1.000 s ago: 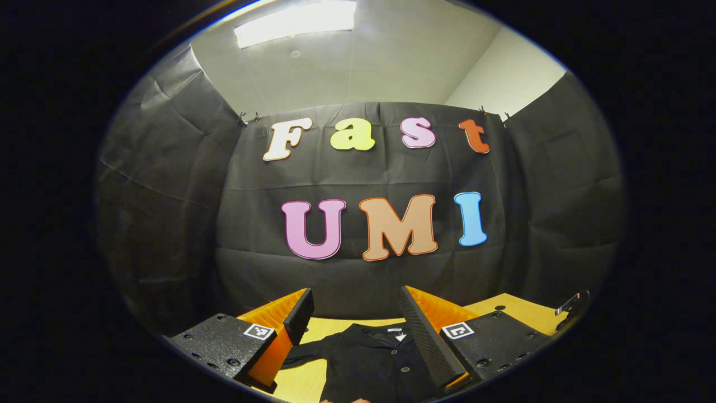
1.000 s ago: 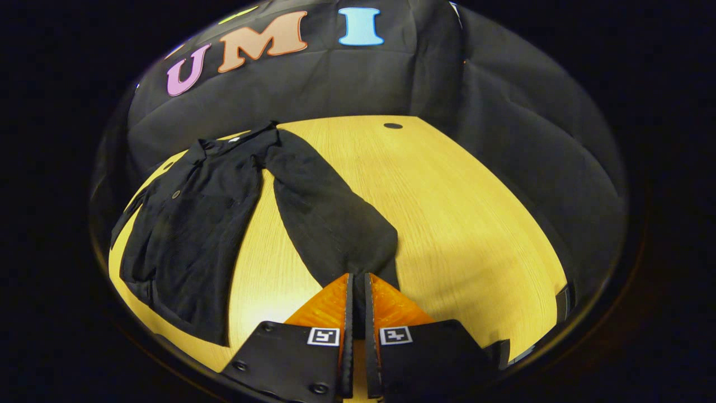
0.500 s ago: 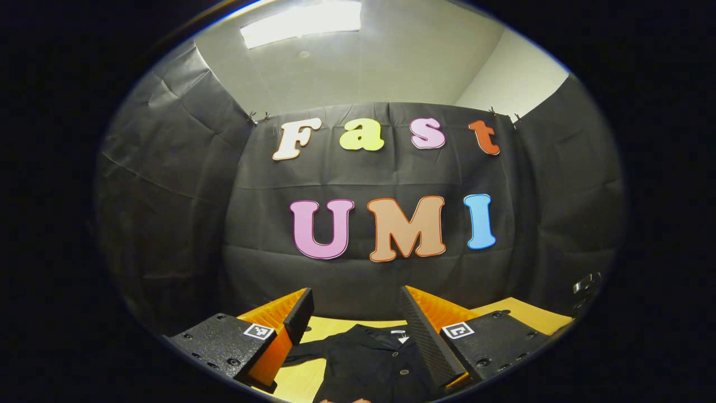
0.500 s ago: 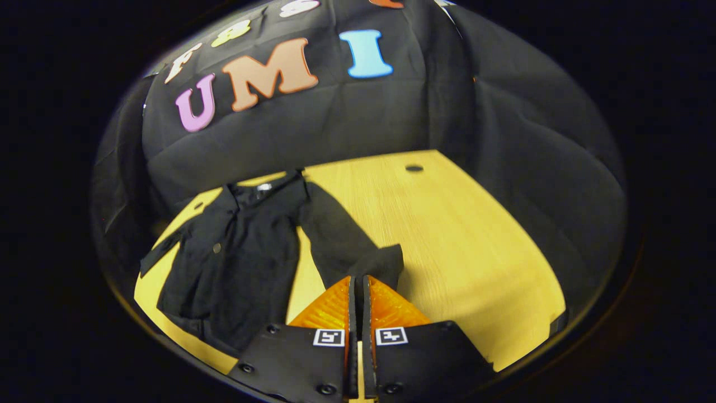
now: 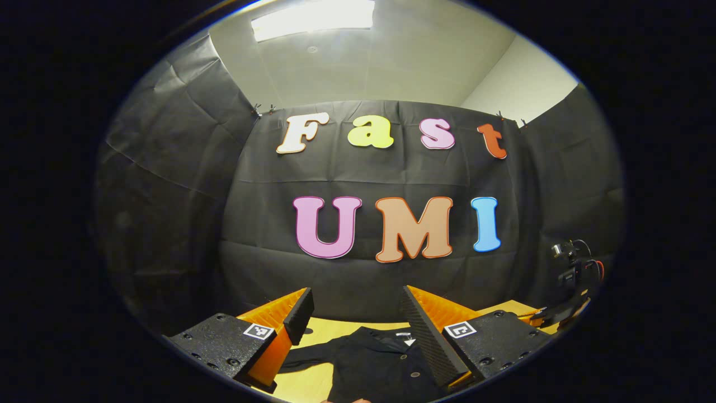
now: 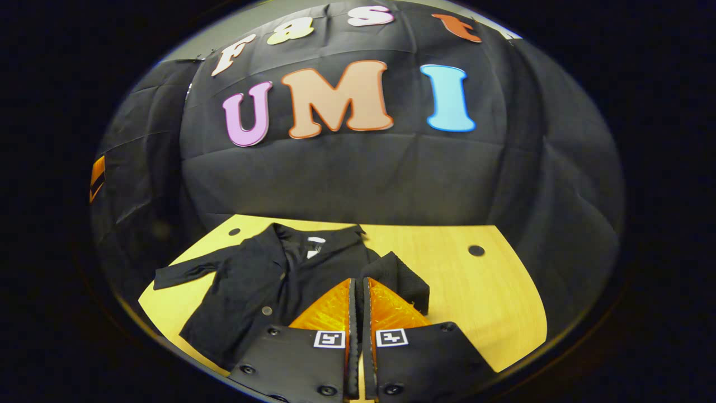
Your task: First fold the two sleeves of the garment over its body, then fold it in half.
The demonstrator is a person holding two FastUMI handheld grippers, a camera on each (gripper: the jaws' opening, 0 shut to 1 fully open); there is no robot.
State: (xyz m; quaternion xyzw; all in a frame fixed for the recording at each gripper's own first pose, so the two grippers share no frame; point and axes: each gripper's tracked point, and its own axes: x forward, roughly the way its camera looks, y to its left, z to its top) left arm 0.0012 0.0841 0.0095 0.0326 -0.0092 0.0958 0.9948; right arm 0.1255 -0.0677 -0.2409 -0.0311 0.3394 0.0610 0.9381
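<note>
The shirt (image 6: 251, 285) is spread on the table (image 6: 475, 291); 1 sleeve (image 6: 400, 280) is pinched in the right gripper (image 6: 358, 302). The left gripper (image 5: 358, 313) is held spread above the collar.

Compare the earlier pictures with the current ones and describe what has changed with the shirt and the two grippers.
The right gripper, shut on the sleeve of the black button-up shirt, has carried that sleeve from lying stretched out across the yellow wooden table in toward the shirt's body, so it now bunches beside the collar. The left gripper stays open above the shirt; the other sleeve remains spread out.
</note>
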